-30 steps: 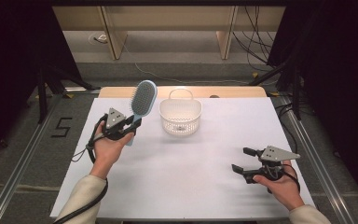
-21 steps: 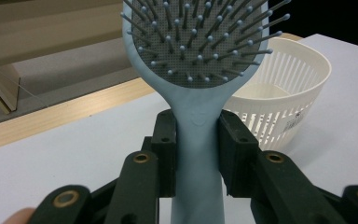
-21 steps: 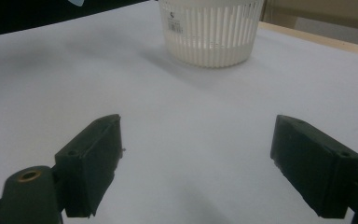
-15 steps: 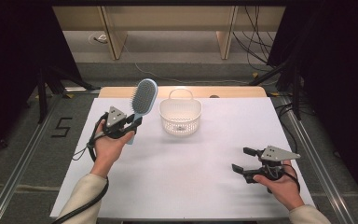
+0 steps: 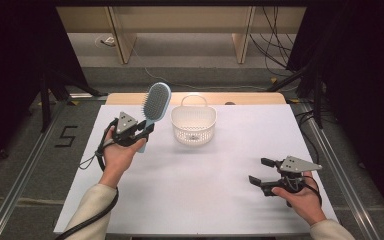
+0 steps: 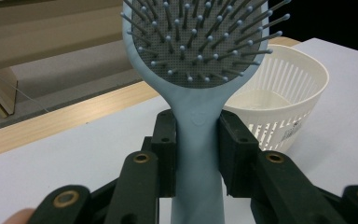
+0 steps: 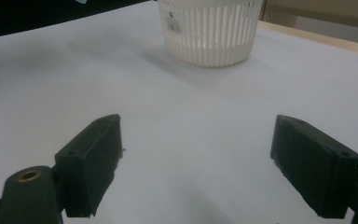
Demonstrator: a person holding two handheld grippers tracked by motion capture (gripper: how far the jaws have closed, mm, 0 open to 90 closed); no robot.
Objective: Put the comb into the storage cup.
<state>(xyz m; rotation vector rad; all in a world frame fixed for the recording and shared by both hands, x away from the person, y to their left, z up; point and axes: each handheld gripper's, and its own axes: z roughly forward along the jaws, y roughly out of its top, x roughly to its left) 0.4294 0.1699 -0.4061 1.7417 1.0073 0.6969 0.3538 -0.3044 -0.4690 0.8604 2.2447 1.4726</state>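
Pale-blue plastic, the hairbrush (image 5: 156, 102) looks light, stiff and a bit slick, so I judge my left gripper's (image 5: 141, 134) pinch on its handle right as it stands upright beside the basket (image 5: 194, 125), while my right gripper (image 5: 260, 171) rests spread and empty.

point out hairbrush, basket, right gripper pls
hairbrush (image 6: 200, 42): left gripper view, on the grey bristle pad of its head.
basket (image 5: 194, 122): high view, on the white slatted front wall.
right gripper (image 7: 196, 163): right gripper view, midway between its two open black jaws, over the table.
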